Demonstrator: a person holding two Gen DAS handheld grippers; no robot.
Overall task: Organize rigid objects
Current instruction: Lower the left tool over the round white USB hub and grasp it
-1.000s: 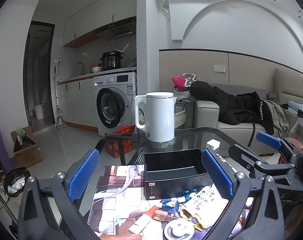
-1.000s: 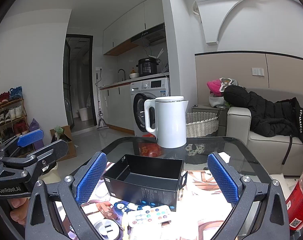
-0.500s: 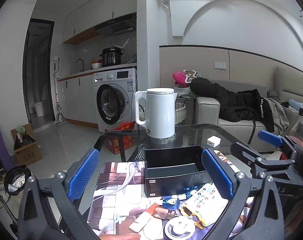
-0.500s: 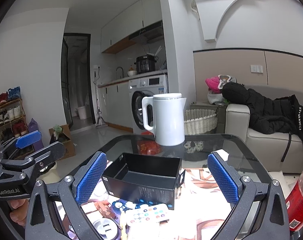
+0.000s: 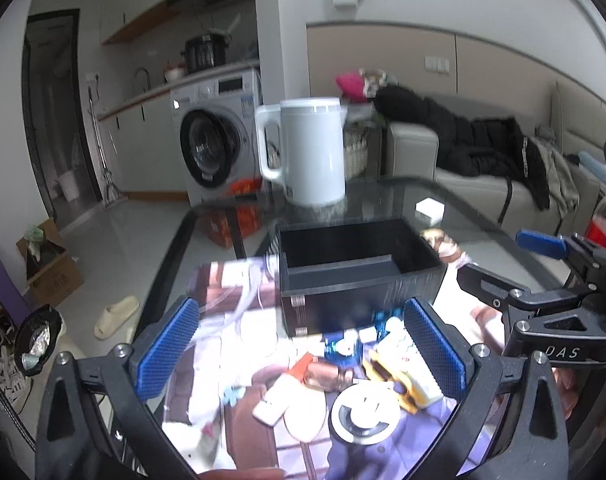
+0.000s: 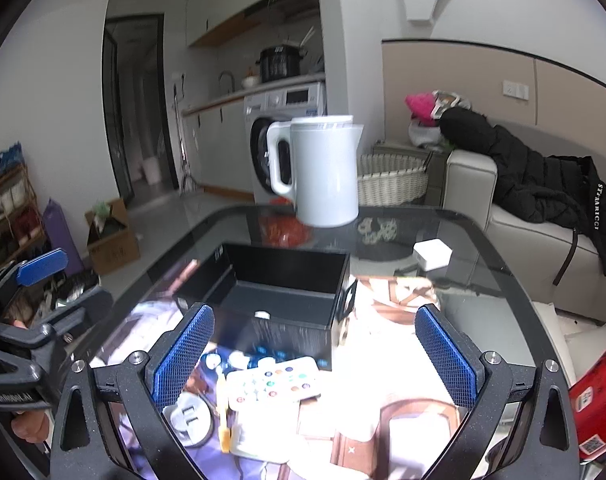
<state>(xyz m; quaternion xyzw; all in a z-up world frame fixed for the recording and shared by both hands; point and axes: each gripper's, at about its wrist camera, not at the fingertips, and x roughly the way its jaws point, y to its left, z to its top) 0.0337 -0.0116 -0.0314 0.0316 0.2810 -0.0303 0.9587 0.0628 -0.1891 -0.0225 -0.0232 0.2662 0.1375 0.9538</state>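
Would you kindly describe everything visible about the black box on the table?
The black box is an open-topped, rectangular container that looks like rigid cardboard, with a matte dark interior and small printed labels on its outer walls. It sits upright on the glass table, in front of the white kettle. One small white item lies inside. Small clutter crowds its near wall.

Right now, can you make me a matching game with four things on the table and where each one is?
Things:
1. kettle
2. black box
3. remote with coloured buttons
4. small white cube

Places:
A. right in front of the black box, near the grippers
B. far edge of the glass table
C. middle of the table, open on top
D. right of the black box, on bare glass

Pairs: 1-B, 2-C, 3-A, 4-D
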